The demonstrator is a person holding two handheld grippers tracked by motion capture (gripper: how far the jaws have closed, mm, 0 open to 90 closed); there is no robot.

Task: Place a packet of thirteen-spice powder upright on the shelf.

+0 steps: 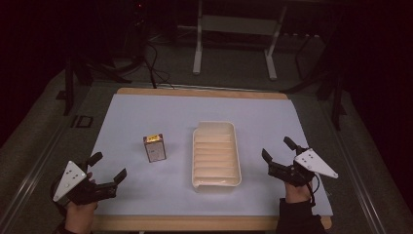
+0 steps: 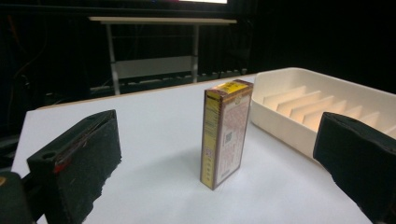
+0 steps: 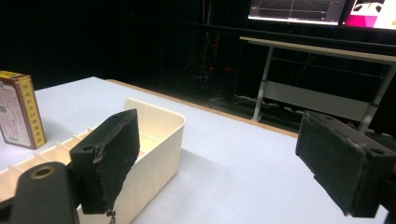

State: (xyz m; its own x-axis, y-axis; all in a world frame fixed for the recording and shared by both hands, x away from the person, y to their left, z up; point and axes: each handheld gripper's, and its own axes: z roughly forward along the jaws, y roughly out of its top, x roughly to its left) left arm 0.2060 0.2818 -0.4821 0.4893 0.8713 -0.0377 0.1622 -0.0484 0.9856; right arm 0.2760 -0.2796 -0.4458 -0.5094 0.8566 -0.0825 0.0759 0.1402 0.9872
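Black grippers [image 1: 111, 168] with grey three-cornered plates, dark sleeves

The table [image 1: 146, 112] is seen from above and in front in the high view. In the left gripper view, the box [image 2: 225, 133] is seen close, between the jaws and ahead. In the right gripper view, the tray [image 3: 154, 140] is met low behind the left jaw. Box and tray are shared by all views.

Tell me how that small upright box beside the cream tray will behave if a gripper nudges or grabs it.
The small box stands tall on a narrow base, so a push near its top would probably tip it rather than slide it. It looks like printed cardboard, likely light and able to dent under a hard squeeze. Its flat sides should suit the open left gripper. The tray stands close but apart from it.
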